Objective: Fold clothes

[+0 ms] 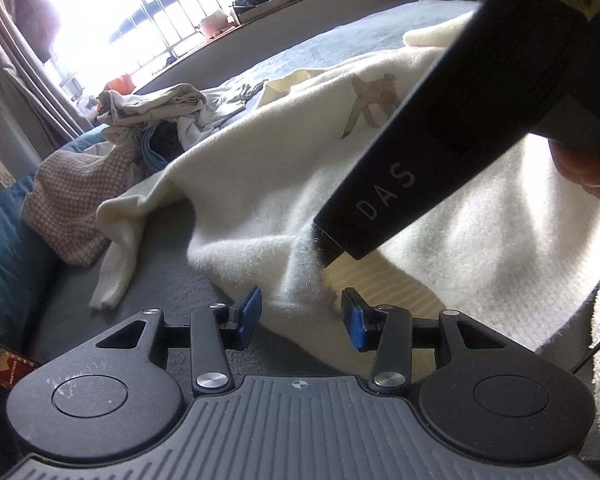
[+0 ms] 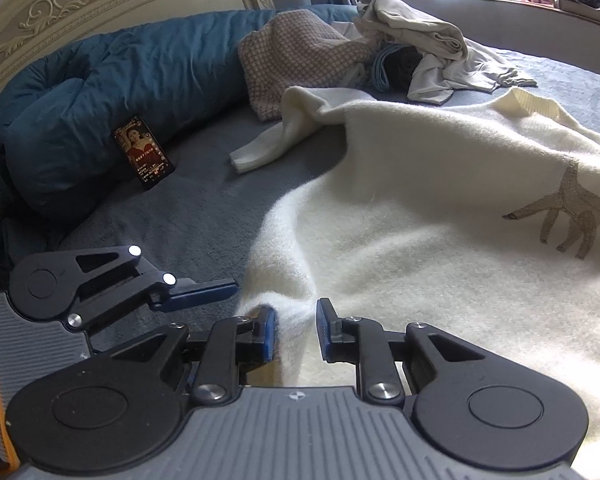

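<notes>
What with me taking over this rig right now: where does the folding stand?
Left hand-held gripper: open, at the near hem of the sweater, fabric between the pads but not pinched.
Right hand-held gripper: shut on a ridge of that hem.
Sweater: spread on the bed, one sleeve lying out to the side.
Done: sweater laid out; no fold visible yet.
Left: fold the sweater, then the pile at the back of the bed.
</notes>
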Demonstrator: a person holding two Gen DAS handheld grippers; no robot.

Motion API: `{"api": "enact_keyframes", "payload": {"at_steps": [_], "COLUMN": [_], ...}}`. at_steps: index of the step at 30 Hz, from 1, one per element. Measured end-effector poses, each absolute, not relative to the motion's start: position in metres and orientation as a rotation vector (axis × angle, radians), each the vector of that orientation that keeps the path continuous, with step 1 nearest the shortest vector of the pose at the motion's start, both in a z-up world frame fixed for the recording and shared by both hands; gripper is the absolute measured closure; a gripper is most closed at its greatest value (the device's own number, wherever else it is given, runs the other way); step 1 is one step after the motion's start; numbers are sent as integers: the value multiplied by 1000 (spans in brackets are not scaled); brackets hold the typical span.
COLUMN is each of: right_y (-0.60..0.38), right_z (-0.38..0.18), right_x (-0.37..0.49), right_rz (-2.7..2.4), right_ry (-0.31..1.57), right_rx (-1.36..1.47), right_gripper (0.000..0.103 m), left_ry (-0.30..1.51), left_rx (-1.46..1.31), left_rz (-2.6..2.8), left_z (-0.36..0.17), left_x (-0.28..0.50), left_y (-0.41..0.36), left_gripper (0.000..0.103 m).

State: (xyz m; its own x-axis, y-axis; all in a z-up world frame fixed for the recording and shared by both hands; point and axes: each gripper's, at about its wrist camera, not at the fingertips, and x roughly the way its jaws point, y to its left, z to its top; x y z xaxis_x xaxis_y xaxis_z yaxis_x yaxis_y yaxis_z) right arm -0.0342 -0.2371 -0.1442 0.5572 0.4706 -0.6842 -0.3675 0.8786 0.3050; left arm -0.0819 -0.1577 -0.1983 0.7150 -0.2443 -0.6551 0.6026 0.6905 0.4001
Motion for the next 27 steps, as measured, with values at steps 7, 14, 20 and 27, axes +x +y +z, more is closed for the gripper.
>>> {"api": "enact_keyframes", "payload": {"at_steps": [7, 14, 20, 27], "right_y": [-234, -213, -170, -142], "right_z": [-140, -146, -153, -104], "right_x": [-38, -44, -58, -95], "right_rz": [487, 519, 497, 423], "right_ry": [828, 859, 818, 524], "right_rx": [99, 26, -206, -563], "right_gripper": [80, 80, 100, 101], "left_ry": [644, 678, 686, 607], "left_rx": [578, 497, 381, 569], "left_rz": [-415, -348, -274, -355], "left_z": [-190, -177, -162, -160], "left_x": [-70, -72, -76, -103], "left_y": [-142, -119, -83, -78], "left_gripper": [87, 97, 98, 98]}}
